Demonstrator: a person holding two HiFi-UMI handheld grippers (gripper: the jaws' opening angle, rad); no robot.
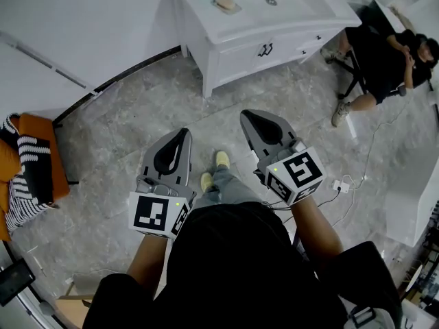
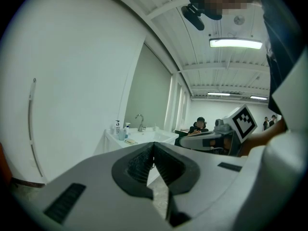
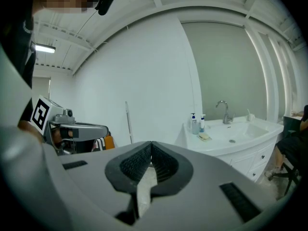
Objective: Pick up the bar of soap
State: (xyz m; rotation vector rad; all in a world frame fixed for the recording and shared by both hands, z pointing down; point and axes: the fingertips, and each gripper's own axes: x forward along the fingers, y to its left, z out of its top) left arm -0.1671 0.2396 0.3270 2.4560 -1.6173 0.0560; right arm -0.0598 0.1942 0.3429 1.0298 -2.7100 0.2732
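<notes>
A tan bar of soap [image 1: 225, 5] lies on the white vanity top [image 1: 295, 12], left of the basin; it also shows as a small bar of soap [image 3: 204, 136] in the right gripper view and as a bar of soap [image 2: 130, 141] in the left gripper view. My left gripper [image 1: 185, 131] and my right gripper [image 1: 243, 115] hang side by side over the floor, well short of the vanity. Both are shut with nothing between the jaws. The left gripper [image 2: 154, 144] tips meet, and so do the right gripper [image 3: 151, 143] tips.
A faucet [image 3: 224, 110] and bottles [image 3: 197, 123] stand on the vanity. A person sits on a chair [image 1: 377, 60] at the right. An orange seat with striped cloth [image 1: 31, 166] stands at the left. Cables and a plug [image 1: 341, 185] lie on the grey floor.
</notes>
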